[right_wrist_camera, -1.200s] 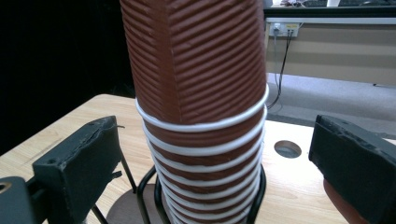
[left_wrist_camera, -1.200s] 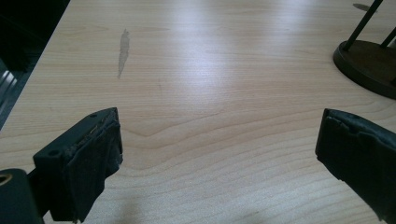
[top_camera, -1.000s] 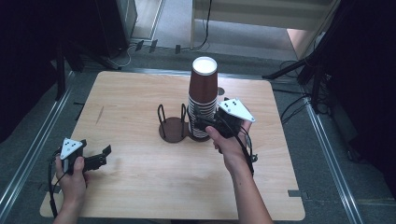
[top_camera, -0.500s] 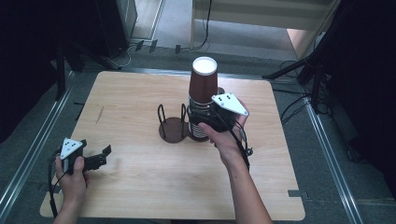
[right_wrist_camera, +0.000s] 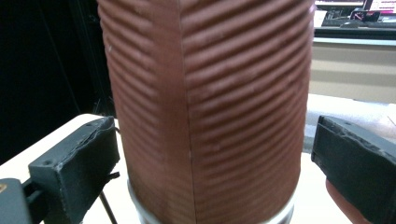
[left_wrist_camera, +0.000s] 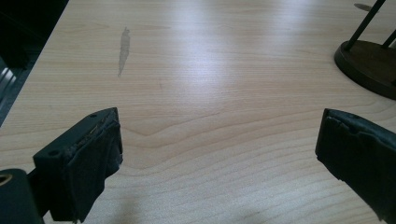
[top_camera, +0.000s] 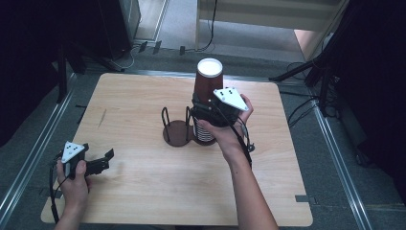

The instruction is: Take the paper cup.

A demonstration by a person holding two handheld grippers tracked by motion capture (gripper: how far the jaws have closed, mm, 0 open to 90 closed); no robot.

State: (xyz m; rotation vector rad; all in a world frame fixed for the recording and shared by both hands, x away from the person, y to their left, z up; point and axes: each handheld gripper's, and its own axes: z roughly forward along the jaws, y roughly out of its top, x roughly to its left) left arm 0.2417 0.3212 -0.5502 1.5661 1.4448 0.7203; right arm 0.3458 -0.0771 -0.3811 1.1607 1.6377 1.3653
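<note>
Jaws of the right gripper (top_camera: pixel 203 106) stand spread on either side of a stack of paper cups (top_camera: pixel 208 93), seen from the high view. That stack rises upside down near the middle of the wooden desk (top_camera: pixel 143 187), with the brown ribbed top cup (top_camera: pixel 209 81) uppermost and paler cup rims beneath it. Just to its left stands a dark round cup holder (top_camera: pixel 175 132) with thin upright wire loops. The left gripper (top_camera: pixel 103 160) rests low near the desk's near-left corner, well apart from the cups.

From the left gripper view, its two black jaws are spread wide over bare wood, holding nothing. The holder's dark base (left_wrist_camera: pixel 369 65) sits at the far right.

From the right gripper view, the top cup (right_wrist_camera: pixel 205 107) stands between the two black jaws, which lie close beside its wall; whether either touches it is unclear. A pale rim of the cup below peeks out at the bottom.

Paper cups like these are probably light and thin-walled, so they crush easily. The ribbed sleeve should give fair grip. A gentle squeeze across the mid-wall seems best, then a straight upward lift to free it from the stack.
</note>
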